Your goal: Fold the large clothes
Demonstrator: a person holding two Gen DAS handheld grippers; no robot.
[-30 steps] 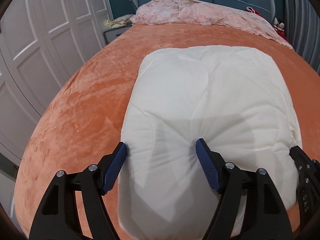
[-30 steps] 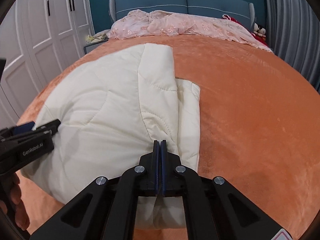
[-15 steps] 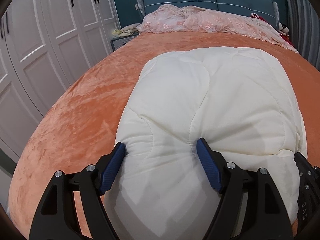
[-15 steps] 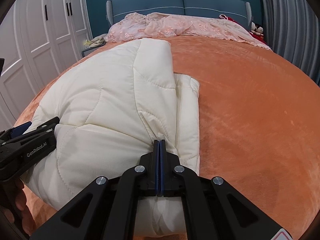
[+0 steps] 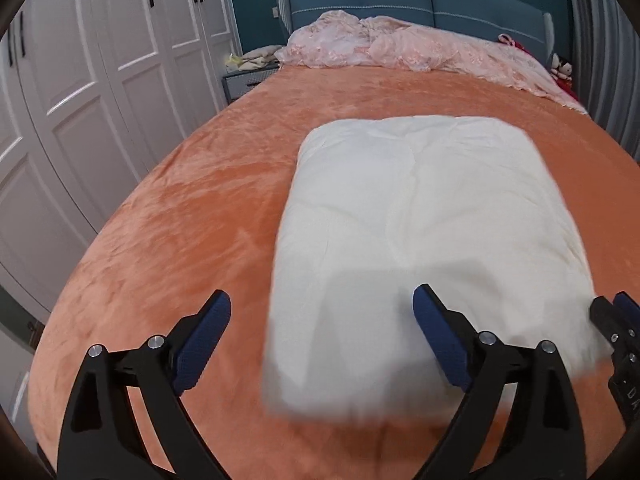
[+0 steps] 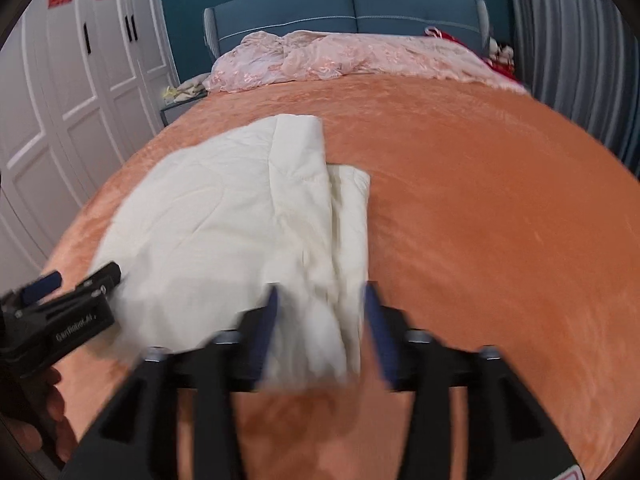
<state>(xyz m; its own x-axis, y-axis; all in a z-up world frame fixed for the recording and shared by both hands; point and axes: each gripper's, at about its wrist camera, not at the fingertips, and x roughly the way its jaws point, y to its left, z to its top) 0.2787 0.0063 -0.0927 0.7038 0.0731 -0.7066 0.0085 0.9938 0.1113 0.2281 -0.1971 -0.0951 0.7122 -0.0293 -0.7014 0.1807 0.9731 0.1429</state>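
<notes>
**A:** Letting go? Both the left gripper (image 5: 322, 322) and the right gripper (image 6: 320, 318) have jaws opening around the near edge.

**B:** Yep, the folded white quilted garment (image 5: 424, 220) lies flat on the orange bedspread (image 5: 180, 220), so it looks finished.

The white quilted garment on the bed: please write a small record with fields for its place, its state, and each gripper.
garment: white quilted garment, folded into a block
place: lying on the orange bedspread
left gripper: jaws opening, pads off the cloth, garment's near edge between them
right gripper: jaws opening, garment's near corner between them
beyond: pink blanket at the blue headboard
</notes>
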